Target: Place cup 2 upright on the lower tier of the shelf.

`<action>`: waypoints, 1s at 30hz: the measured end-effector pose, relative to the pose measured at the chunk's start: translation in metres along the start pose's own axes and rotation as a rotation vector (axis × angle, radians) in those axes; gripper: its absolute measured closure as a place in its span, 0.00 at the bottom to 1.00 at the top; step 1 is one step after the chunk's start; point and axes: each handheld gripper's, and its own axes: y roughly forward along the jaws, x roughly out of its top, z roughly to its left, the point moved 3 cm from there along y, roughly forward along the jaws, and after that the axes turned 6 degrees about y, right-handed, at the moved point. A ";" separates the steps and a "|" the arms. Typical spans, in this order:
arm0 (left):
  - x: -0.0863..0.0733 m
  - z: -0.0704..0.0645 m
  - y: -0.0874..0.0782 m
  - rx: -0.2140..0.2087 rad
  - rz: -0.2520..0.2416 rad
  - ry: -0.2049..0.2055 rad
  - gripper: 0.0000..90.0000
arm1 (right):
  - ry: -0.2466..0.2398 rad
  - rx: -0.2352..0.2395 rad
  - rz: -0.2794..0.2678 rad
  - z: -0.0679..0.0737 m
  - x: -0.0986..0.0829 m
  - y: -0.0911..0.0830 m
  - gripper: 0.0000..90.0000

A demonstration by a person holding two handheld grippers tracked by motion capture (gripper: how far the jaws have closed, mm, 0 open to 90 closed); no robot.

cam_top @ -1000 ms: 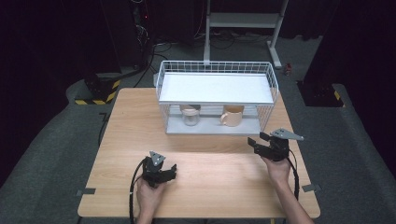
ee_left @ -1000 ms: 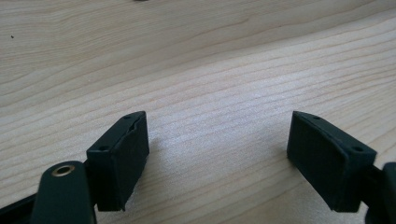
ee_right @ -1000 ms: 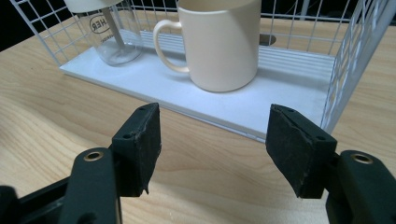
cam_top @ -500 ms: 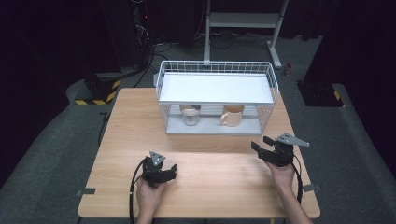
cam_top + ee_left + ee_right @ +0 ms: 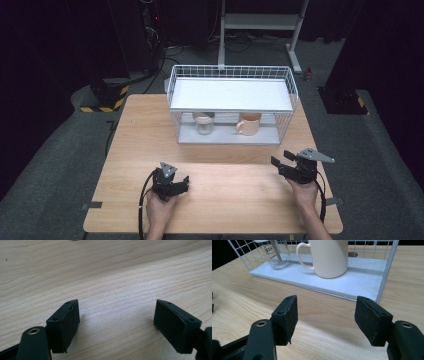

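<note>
Table (image 5: 225,180), right gripper (image 5: 283,164) nr rack (image 5: 230,95)

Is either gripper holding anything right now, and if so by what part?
Nothing is held. The left gripper has its jaws apart over bare table; the right gripper is open too, short of the mug.

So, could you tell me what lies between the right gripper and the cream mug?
In the right gripper view, only bare table and the rack's white base separate the open right gripper from the mug.
</note>
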 end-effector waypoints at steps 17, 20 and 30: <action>0.000 0.000 0.000 0.000 0.000 0.000 0.23 | 0.008 -0.016 0.007 -0.002 -0.017 -0.011 0.39; 0.000 0.000 0.000 0.000 0.000 0.000 0.23 | 0.007 -0.021 0.009 -0.003 -0.020 -0.013 0.39; 0.000 0.000 0.000 0.000 0.000 0.000 0.23 | 0.003 -0.050 0.034 -0.007 -0.030 -0.017 0.38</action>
